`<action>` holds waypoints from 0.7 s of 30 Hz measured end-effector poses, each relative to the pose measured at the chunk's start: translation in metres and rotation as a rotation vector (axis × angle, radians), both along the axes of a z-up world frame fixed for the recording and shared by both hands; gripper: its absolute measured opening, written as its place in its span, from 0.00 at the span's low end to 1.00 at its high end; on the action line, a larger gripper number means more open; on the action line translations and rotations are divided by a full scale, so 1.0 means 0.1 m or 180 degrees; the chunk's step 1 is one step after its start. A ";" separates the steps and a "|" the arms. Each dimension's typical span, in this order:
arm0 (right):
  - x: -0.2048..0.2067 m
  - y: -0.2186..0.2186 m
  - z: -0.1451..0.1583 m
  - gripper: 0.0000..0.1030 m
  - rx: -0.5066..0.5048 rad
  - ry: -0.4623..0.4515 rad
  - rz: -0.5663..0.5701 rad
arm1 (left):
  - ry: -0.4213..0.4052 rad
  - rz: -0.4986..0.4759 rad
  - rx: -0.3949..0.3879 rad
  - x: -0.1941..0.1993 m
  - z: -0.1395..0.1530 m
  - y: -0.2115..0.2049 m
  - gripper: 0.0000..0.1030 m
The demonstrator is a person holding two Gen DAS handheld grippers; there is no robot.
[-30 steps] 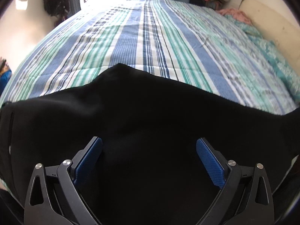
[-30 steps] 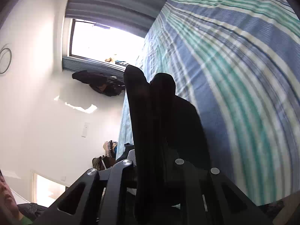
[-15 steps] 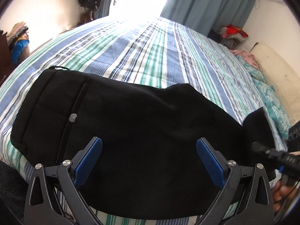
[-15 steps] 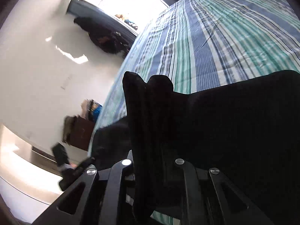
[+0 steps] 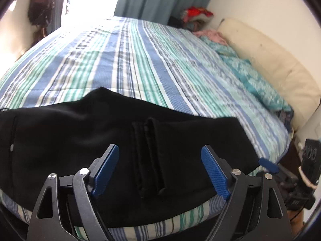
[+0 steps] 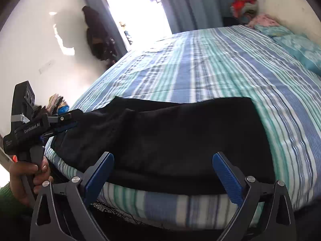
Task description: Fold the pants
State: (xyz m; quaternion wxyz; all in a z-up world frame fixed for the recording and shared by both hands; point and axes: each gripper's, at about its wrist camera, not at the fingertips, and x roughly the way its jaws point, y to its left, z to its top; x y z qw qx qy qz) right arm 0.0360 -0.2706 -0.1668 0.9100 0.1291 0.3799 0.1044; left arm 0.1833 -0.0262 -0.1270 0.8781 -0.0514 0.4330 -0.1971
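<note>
Open room: striped blue-green bedspread (image 5: 140, 60) beyond you lies bare;
Obstacles: folded black pants (image 6: 180, 140) at near edge; cream headboard cushion (image 5: 270, 64) at right

So the bed (image 6: 230, 64) has a blue, teal and white striped cover, a bit rumpled. Black pants (image 6: 180, 136) lie folded flat along its near edge, one end reaching the corner. Up at the far end there's a teal patterned pillow (image 5: 258, 84), a pink cloth (image 5: 210, 35) bunched just behind it, and a cream cushion (image 5: 270, 64) along the wall side.
</note>
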 end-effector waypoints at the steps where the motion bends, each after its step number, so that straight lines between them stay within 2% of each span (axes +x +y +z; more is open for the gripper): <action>1: 0.00 -0.15 0.03 0.95 0.0108 0.0045 -0.0151 | 0.0074 -0.0021 0.0136 0.05 -0.08 -0.12 0.79; 2: -0.01 -0.27 0.04 0.95 0.0246 0.0050 -0.0276 | 0.0153 -0.0029 0.0243 0.10 -0.17 -0.22 0.76; 3: -0.02 -0.37 0.05 0.95 0.0349 0.0014 -0.0373 | 0.0256 -0.0047 0.0329 0.16 -0.28 -0.30 0.60; 4: -0.03 -0.42 0.13 0.95 0.0385 -0.0044 -0.0439 | 0.0364 -0.0069 0.0399 0.19 -0.39 -0.36 0.20; 5: -0.06 -0.45 0.16 0.95 0.0370 -0.0099 -0.0474 | 0.0432 -0.0057 0.0494 0.22 -0.47 -0.38 0.09; 7: -0.11 -0.49 0.20 0.95 0.0310 -0.0166 -0.0502 | 0.0415 -0.0006 0.0448 0.18 -0.46 -0.33 0.09; 10: -0.11 -0.65 0.29 0.95 0.0301 -0.0260 -0.0687 | 0.0291 0.0132 0.0297 0.07 -0.25 -0.11 0.09; 13: -0.02 -0.78 0.38 0.95 0.0235 -0.0301 -0.0873 | 0.0322 0.0137 0.0346 0.10 -0.28 -0.05 0.09; 16: 0.24 -0.73 0.30 0.87 0.0202 -0.0150 -0.0615 | 0.0421 0.0172 0.0456 0.16 -0.43 -0.10 0.15; 18: 0.46 -0.60 0.05 0.73 0.0231 0.0151 -0.0334 | 0.0435 0.0179 0.0418 0.15 -0.46 -0.09 0.20; 20: 0.63 -0.49 -0.33 0.69 0.0135 0.0691 -0.0200 | 0.0431 0.0183 0.0353 0.11 -0.41 -0.04 0.39; 21: 0.62 -0.46 -0.39 0.67 0.0028 0.0708 -0.0206 | 0.0408 0.0248 0.0368 0.09 -0.37 0.01 0.63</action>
